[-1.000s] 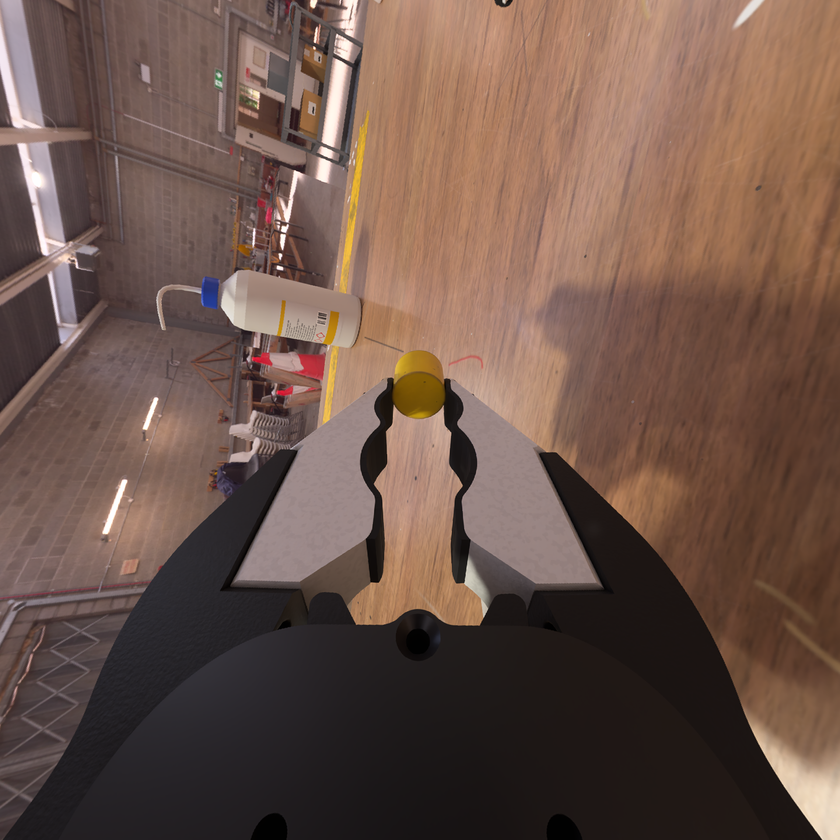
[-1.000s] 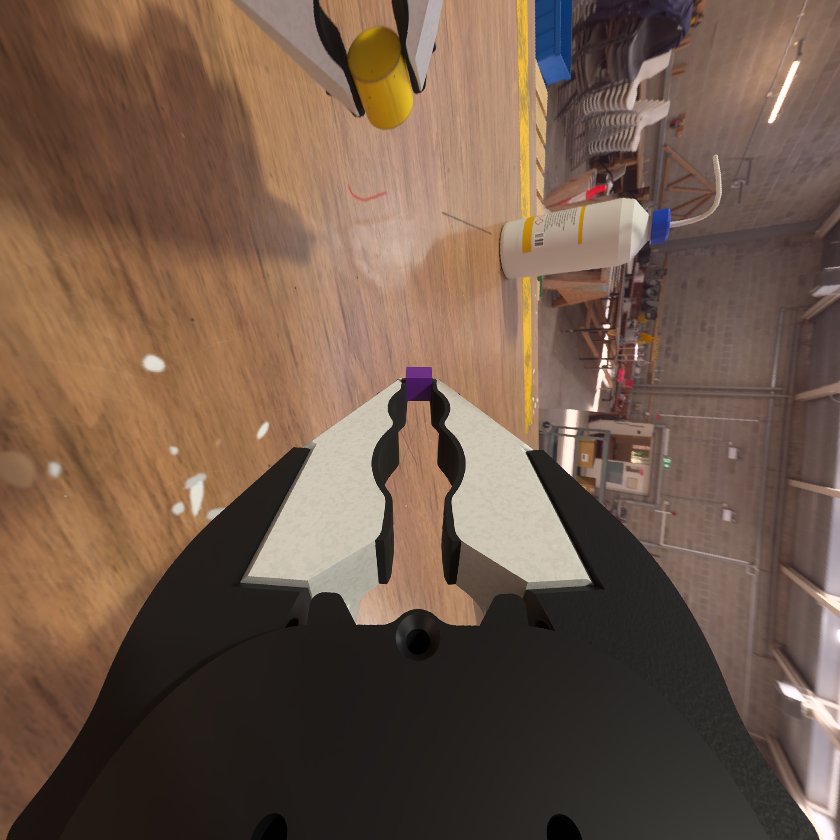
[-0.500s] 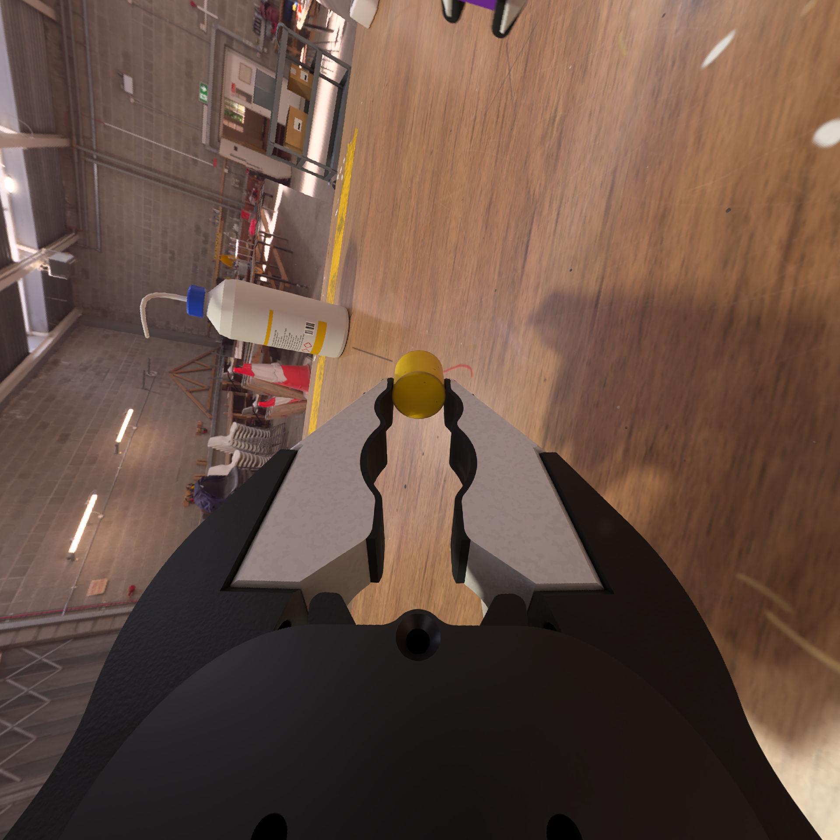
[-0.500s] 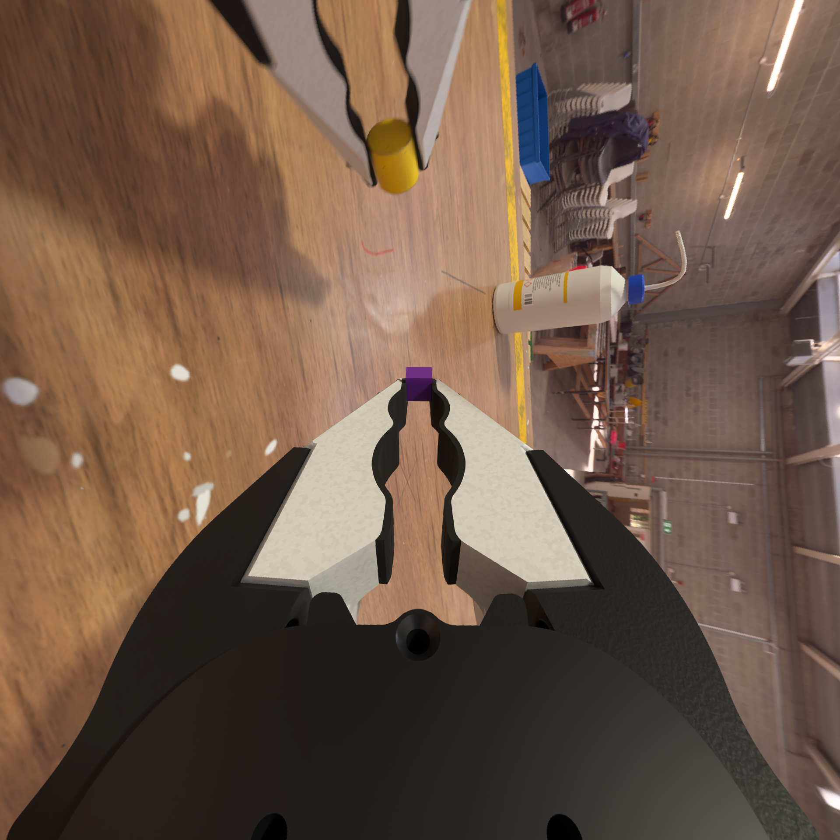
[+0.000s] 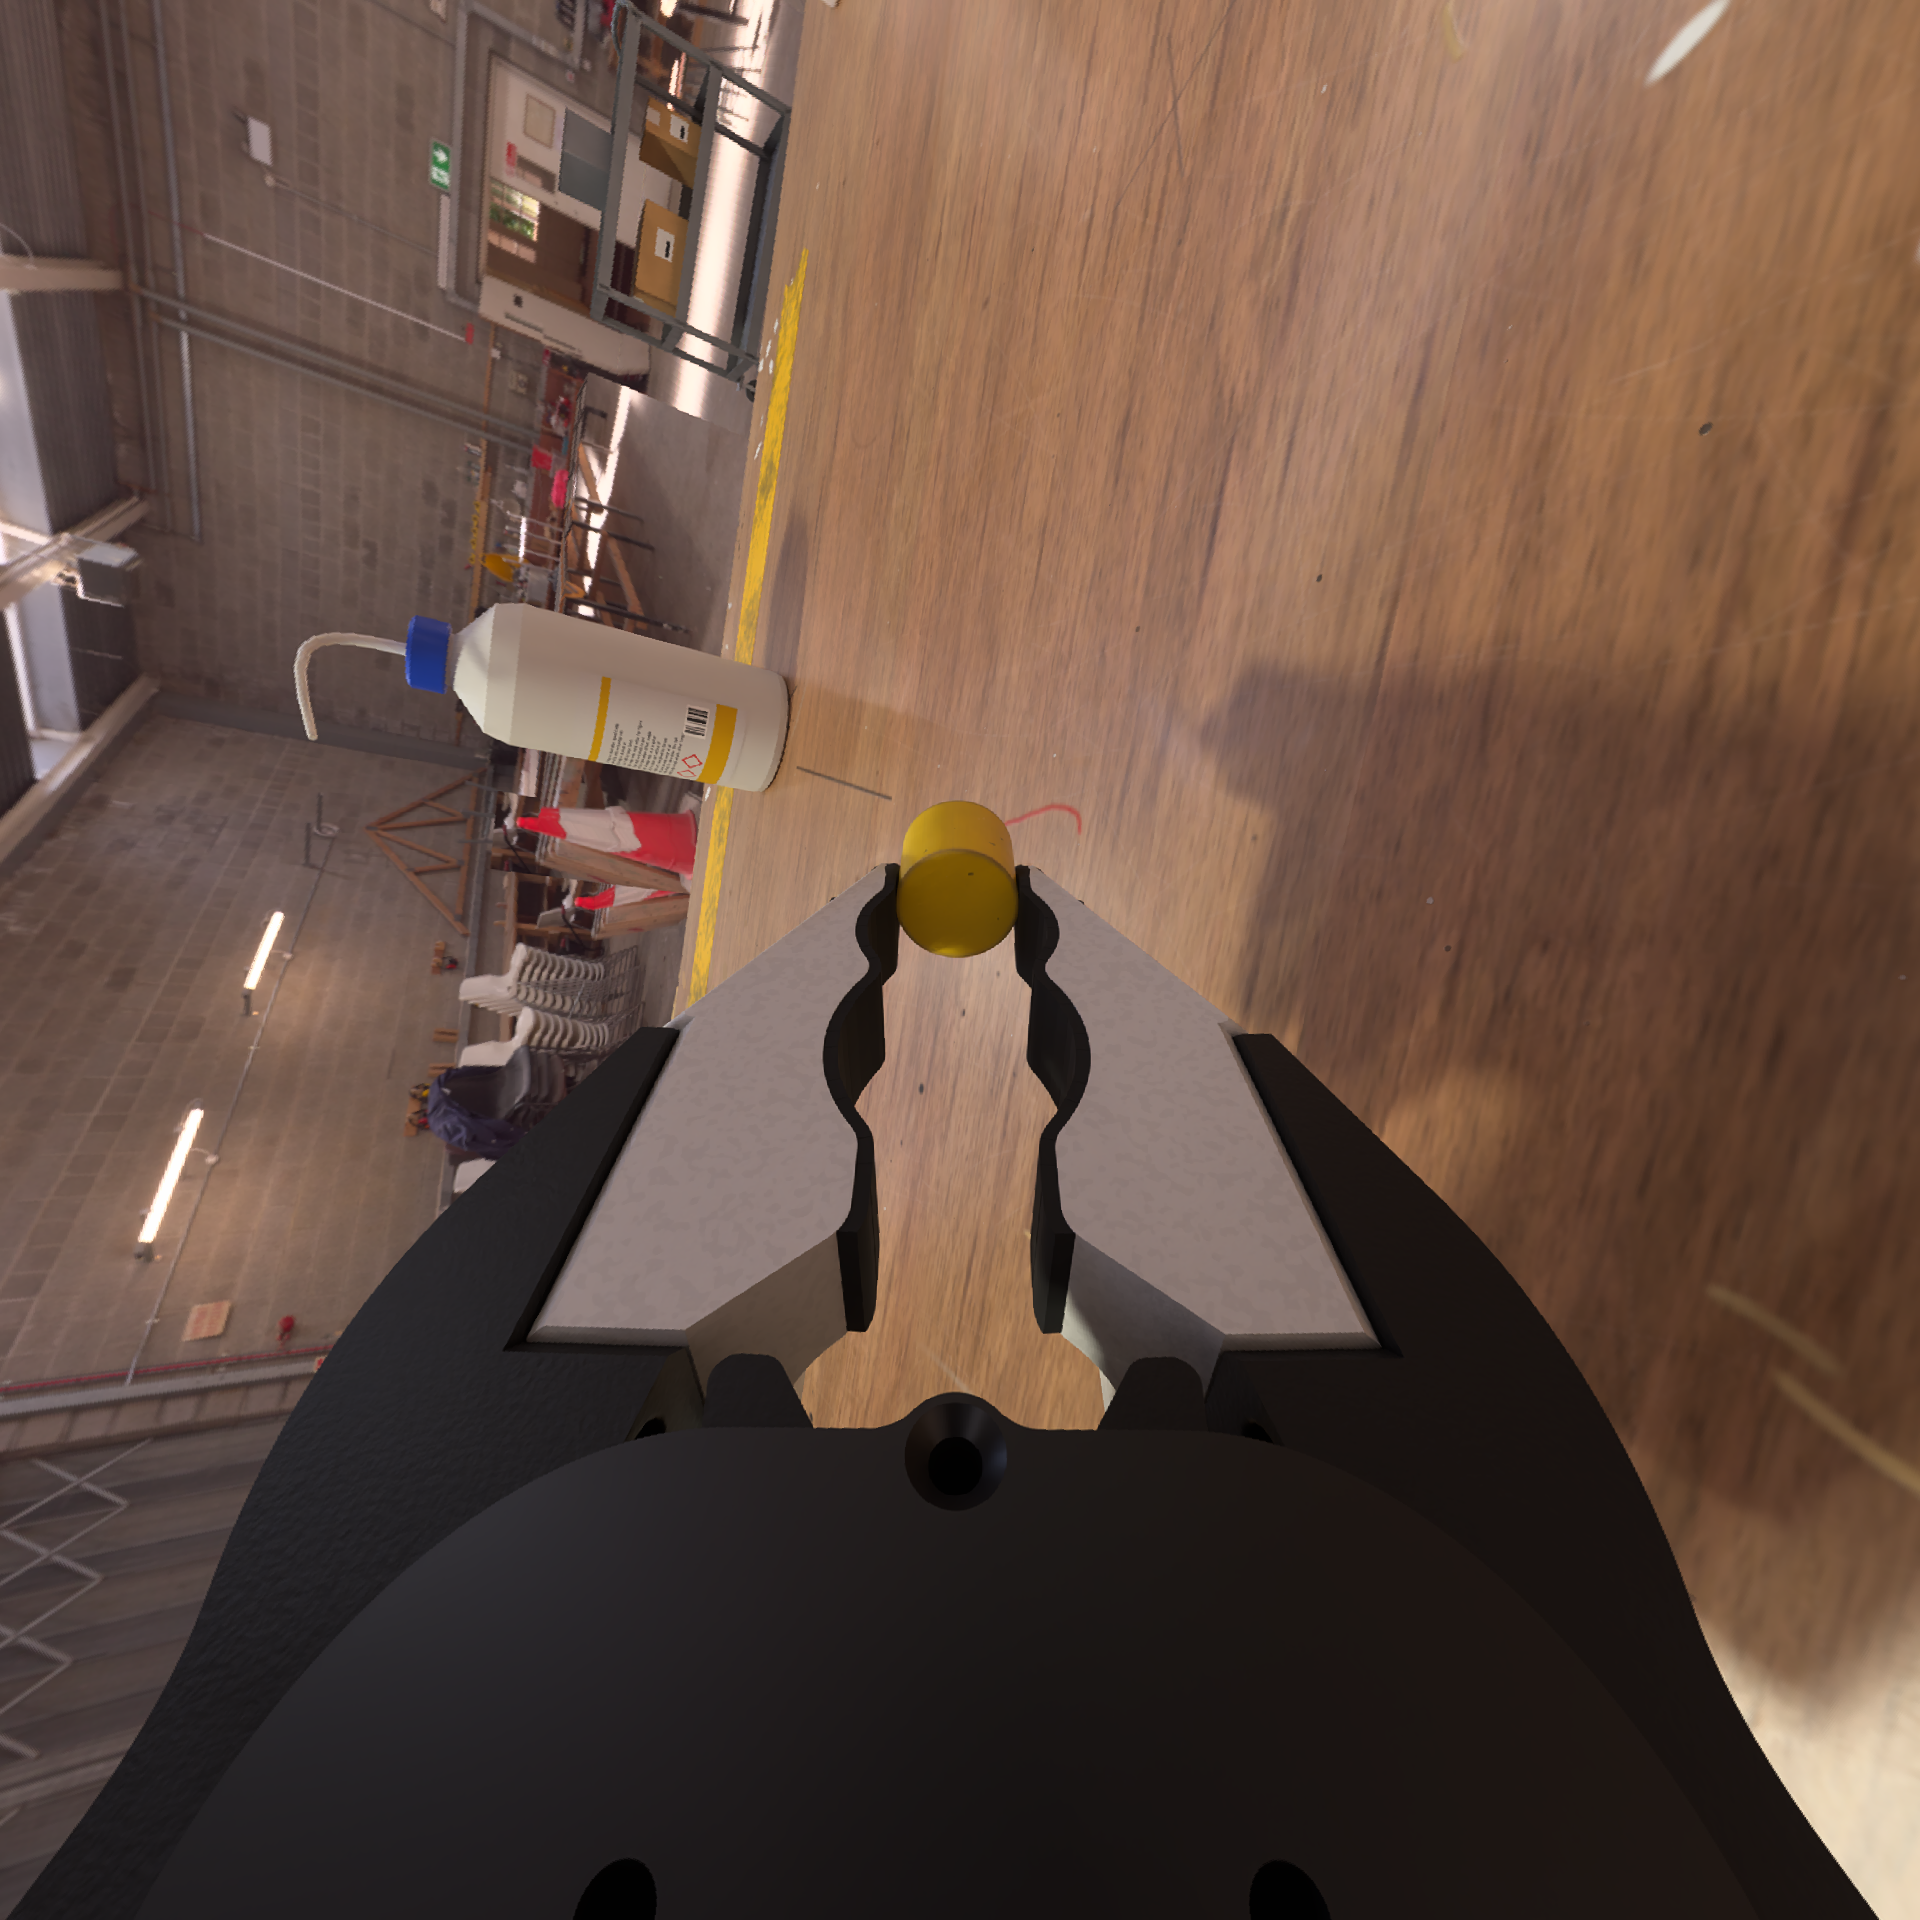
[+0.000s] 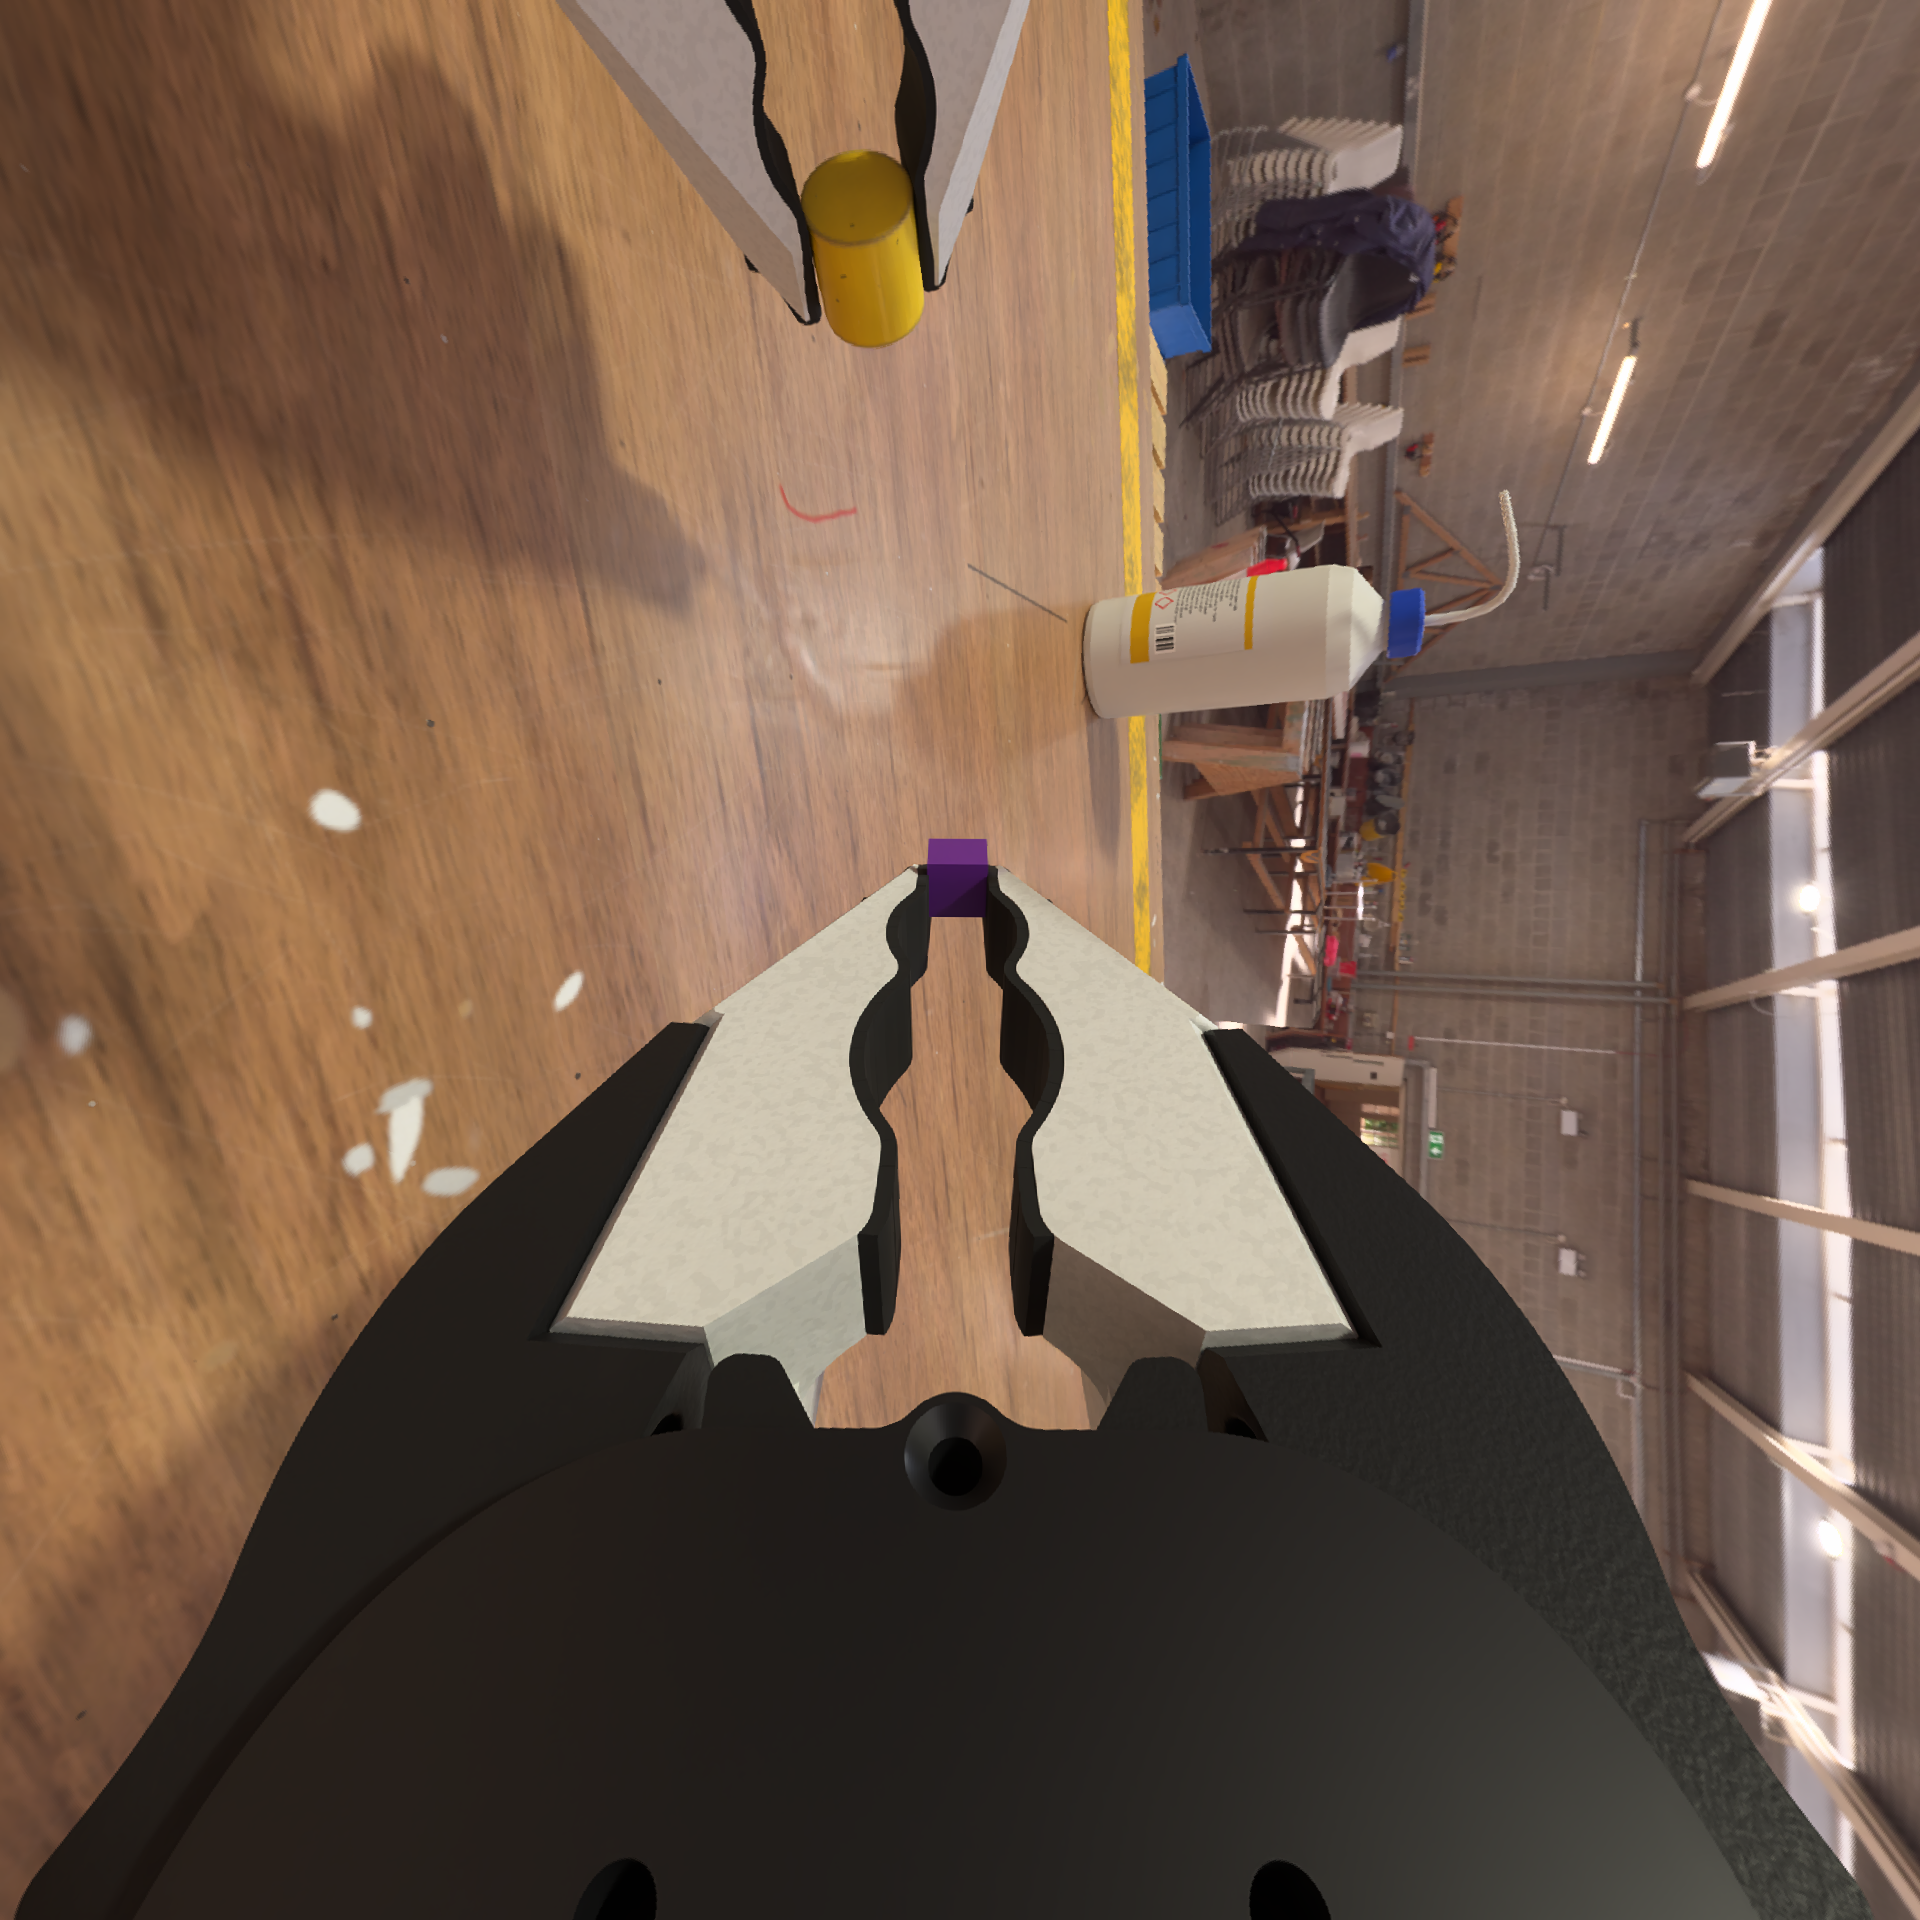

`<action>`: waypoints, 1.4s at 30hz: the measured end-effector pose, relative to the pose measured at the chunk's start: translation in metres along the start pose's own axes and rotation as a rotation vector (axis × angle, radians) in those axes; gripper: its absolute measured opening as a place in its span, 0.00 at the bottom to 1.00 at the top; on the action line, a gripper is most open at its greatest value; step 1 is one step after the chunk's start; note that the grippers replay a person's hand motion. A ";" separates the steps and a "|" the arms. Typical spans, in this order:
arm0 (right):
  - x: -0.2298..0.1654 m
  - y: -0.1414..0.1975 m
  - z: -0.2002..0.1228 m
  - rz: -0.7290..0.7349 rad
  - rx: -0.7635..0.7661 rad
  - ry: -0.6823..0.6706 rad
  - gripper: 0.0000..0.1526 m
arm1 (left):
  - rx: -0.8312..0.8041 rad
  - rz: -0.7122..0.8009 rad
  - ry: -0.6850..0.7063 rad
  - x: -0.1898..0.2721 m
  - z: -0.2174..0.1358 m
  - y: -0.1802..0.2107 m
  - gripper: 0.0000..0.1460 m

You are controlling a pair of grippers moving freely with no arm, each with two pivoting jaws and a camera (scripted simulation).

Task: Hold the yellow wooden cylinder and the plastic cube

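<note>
Left gripper [image 5: 956, 883] is clenching the yellow wooden cylinder [image 5: 956, 896] right at its tips; right gripper [image 6: 957, 883] is pinching the purple plastic cube [image 6: 957, 878]. I'm guessing either could be slipping out with such shallow grips.

Yellow on the wooden cylinder [image 5: 956, 894], plain and even — purple on the small plastic cube [image 6: 957, 879]. Pale speckled grey fingers [image 5: 748, 1101] with black pads and black body on the left gripper [image 5: 957, 902]; same on the right gripper [image 6: 957, 881]. White bottle [image 5: 623, 698] with blue cap and yellow-banded label. Brown streaked wood table [image 5: 1455, 520], flecked white, edged by a yellow stripe — plus a small red squiggle [image 6: 816, 507].
</note>
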State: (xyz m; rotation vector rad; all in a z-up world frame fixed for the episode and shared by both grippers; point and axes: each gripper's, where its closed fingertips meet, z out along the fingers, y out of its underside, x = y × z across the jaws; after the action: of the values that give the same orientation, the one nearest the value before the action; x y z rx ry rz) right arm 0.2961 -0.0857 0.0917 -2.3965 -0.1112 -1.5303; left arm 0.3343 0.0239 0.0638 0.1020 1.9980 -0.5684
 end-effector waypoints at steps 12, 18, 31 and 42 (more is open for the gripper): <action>0.003 0.000 0.000 -0.014 -0.017 0.023 0.06 | 0.002 -0.002 0.000 0.000 0.000 -0.001 0.15; 0.003 -0.001 0.000 -0.029 -0.017 0.031 0.06 | 0.014 0.010 -0.013 -0.001 -0.002 -0.003 0.15; 0.002 0.001 0.002 -0.023 -0.042 0.023 0.06 | -0.006 0.034 -0.028 0.000 0.000 -0.003 0.15; 0.003 0.007 0.006 -0.003 -0.090 0.023 0.06 | -0.002 0.038 -0.037 0.000 0.000 -0.005 0.15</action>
State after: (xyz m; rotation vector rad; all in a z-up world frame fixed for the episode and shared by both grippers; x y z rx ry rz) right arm 0.3037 -0.0907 0.0906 -2.4477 -0.0418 -1.5954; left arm 0.3326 0.0191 0.0657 0.1278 1.9567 -0.5404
